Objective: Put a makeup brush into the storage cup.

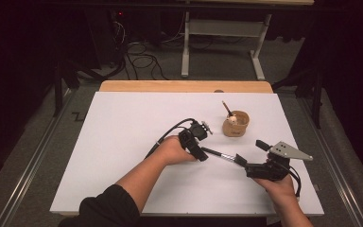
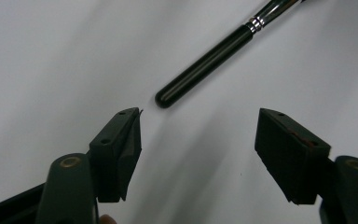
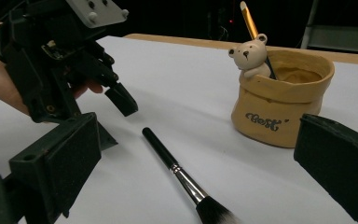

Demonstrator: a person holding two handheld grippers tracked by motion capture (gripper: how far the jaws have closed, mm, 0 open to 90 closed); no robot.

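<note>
Left gripper (image 2: 198, 140) spread, jaws short of makeup brush (image 2: 205, 67), black handle tip at upper centre of left gripper view, lay flat on white table (image 2: 51, 56). Right gripper (image 3: 205, 186) spread too, straddled brush bristles. Tan bear-trimmed pot (image 3: 279, 93) upper right.

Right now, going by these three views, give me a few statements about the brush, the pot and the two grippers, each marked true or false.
1. The makeup brush lies flat on the white table. True.
2. The left gripper grips the brush handle. False: its jaws are apart, with the handle tip just ahead of them.
3. The tan pot has a small bear figure on its rim. True.
4. The pot is empty. False: a brush stands in it.
5. The right gripper is shut. False: its jaws stand wide.
</note>
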